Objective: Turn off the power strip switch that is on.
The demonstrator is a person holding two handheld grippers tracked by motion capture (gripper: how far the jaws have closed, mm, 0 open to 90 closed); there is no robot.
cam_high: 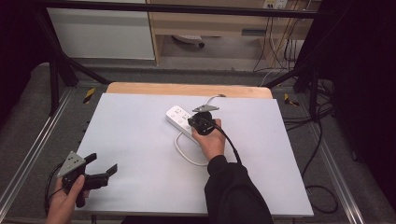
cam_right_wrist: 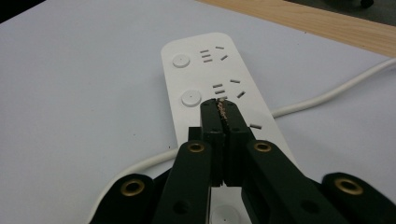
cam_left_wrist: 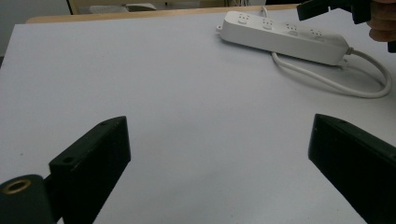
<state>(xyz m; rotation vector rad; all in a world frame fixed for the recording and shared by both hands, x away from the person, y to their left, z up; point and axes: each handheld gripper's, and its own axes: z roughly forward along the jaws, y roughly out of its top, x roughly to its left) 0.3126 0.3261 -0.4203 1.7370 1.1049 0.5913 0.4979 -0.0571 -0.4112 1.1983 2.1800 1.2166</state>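
Right gripper point(cam_right_wrist: 223, 106) is down over the white power strip point(cam_right_wrist: 212, 79), jaws pressed tight together with nothing visible between them, tips hovering at the strip's top face just beside the second round button point(cam_right_wrist: 191, 98); whether they actually touch the plastic, I can't tell. From the high view that same gripper point(cam_high: 195, 122) sits on the near end of the strip point(cam_high: 178, 116), the person's right hand point(cam_high: 211, 140) wrapped around it and a black sleeve point(cam_high: 233, 191) running back toward the bottom edge. The strip lies at an angle in the far middle of the white table top point(cam_high: 140, 149), and its white cord point(cam_high: 187, 151) loops out on the near side. Over on the left, the other gripper point(cam_high: 102, 164) is held low at the near left corner of the table, in the left hand point(cam_high: 65, 200), jaws spread wide apart and empty. Looking along those jaws, its own camera shows them well separated point(cam_left_wrist: 219, 154) over bare table, with the strip point(cam_left_wrist: 285, 37) well away at the far right and the cord point(cam_left_wrist: 327, 81) curling beside it.
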